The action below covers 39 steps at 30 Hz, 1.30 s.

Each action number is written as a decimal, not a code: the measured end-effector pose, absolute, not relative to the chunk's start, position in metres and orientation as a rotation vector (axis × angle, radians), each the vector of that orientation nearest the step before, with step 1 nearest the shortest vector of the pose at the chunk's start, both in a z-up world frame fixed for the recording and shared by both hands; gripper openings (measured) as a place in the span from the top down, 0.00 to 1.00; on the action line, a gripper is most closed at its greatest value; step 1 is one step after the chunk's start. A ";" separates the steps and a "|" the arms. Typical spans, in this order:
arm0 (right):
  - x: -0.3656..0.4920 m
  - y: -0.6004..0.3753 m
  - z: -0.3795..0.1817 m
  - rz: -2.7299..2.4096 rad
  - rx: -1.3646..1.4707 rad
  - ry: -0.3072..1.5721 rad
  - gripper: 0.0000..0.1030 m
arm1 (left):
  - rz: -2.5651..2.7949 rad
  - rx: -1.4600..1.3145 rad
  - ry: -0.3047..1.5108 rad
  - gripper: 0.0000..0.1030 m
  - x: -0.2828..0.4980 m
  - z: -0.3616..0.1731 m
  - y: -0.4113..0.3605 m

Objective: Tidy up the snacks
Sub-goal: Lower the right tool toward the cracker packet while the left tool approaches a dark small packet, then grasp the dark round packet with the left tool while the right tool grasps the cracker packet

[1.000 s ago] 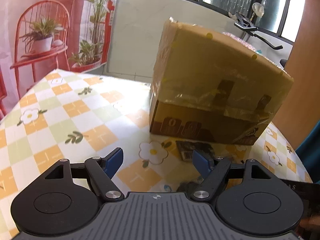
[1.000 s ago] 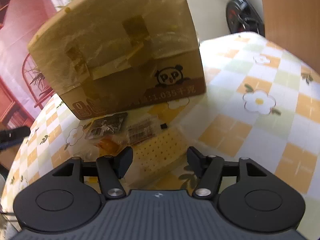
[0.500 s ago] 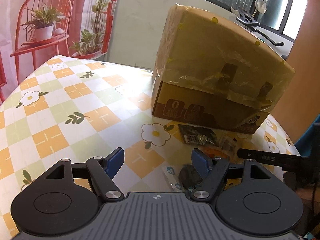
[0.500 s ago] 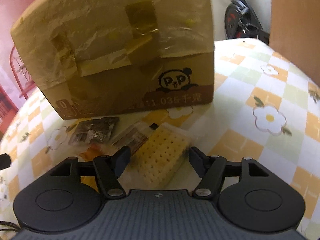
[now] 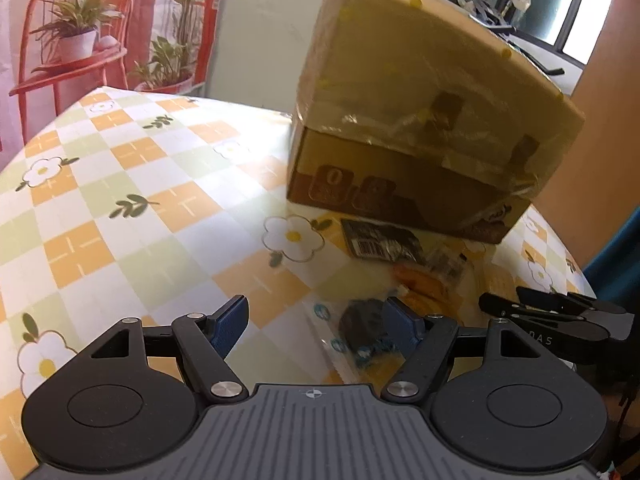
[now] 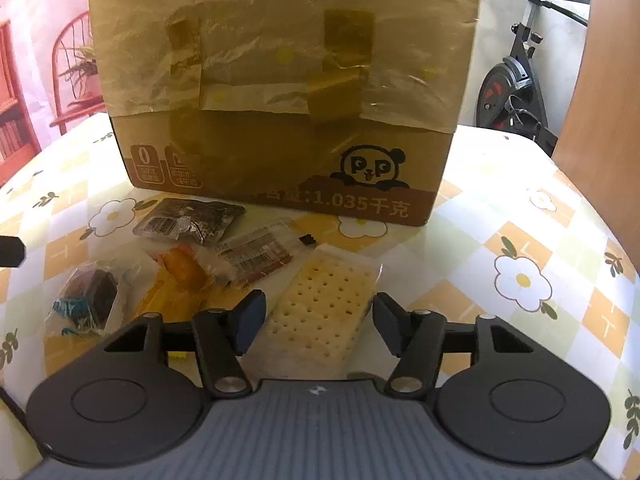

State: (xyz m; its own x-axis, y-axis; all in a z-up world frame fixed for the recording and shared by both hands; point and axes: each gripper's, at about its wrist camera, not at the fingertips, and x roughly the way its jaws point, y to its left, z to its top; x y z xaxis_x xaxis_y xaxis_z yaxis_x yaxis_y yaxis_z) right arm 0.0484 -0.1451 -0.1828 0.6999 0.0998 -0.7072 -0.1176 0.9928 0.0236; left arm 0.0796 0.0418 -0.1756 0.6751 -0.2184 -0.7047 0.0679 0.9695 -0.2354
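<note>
From the left wrist view, my left claw point(image 5: 314, 322) hangs with its blue-padded jaws wide apart, holding nothing, above the checked flower tablecloth point(image 5: 120, 208). Just past its right finger lies a clear packet with a dark round snack point(image 5: 362, 326). Beyond that, a black barcoded packet point(image 5: 380, 238) and an orange snack point(image 5: 420, 280) lie before the taped cardboard box point(image 5: 420, 120), which stands towards the table's far edge. My right claw point(image 5: 540, 312) shows at the picture's right side.

From the right wrist view, my right claw point(image 6: 320, 316) is closing, with the wrapped cracker point(image 6: 324, 304) lying between its jaws, a gap visible on each side. Left of the cracker lie a brown barcoded packet point(image 6: 256, 256), the orange snack point(image 6: 184, 268), the dark round snack point(image 6: 90, 292) and the black packet point(image 6: 188, 220), all in front of the panda-printed box point(image 6: 280, 80).
</note>
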 end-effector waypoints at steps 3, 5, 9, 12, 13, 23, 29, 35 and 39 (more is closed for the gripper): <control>0.038 -0.148 -0.185 0.135 -0.034 0.741 0.41 | -0.168 -0.191 0.832 0.26 0.080 -0.179 0.038; 0.032 -0.152 -0.188 0.142 -0.019 0.711 0.41 | -0.167 -0.202 0.846 0.26 0.081 -0.180 0.036; 0.028 -0.159 -0.190 0.156 0.019 0.687 0.41 | -0.168 -0.223 0.877 0.25 0.086 -0.183 0.031; 0.028 -0.159 -0.189 0.159 0.025 0.680 0.41 | -0.173 -0.223 0.888 0.24 0.090 -0.185 0.023; 0.028 -0.159 -0.189 0.160 0.027 0.679 0.41 | -0.177 -0.215 0.891 0.24 0.091 -0.185 0.019; 0.026 -0.162 -0.190 0.171 0.047 0.676 0.41 | -0.132 -0.162 0.927 0.17 0.110 -0.196 -0.001; 0.027 -0.166 -0.191 0.182 0.072 0.684 0.41 | -0.129 -0.146 0.961 0.17 0.122 -0.203 -0.014; 0.027 -0.167 -0.191 0.185 0.081 0.685 0.41 | -0.129 -0.128 0.941 0.15 0.116 -0.210 -0.019; 0.028 -0.167 -0.191 0.188 0.086 0.688 0.41 | -0.126 -0.125 0.917 0.29 0.111 -0.210 -0.016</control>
State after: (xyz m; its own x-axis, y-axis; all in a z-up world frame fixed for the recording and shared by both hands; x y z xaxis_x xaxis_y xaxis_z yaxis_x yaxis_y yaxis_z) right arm 0.0279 -0.1672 -0.1913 0.7564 0.2004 -0.6227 -0.1435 0.9796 0.1410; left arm 0.1107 -0.0158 -0.2098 0.6017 -0.1619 -0.7822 0.0554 0.9853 -0.1614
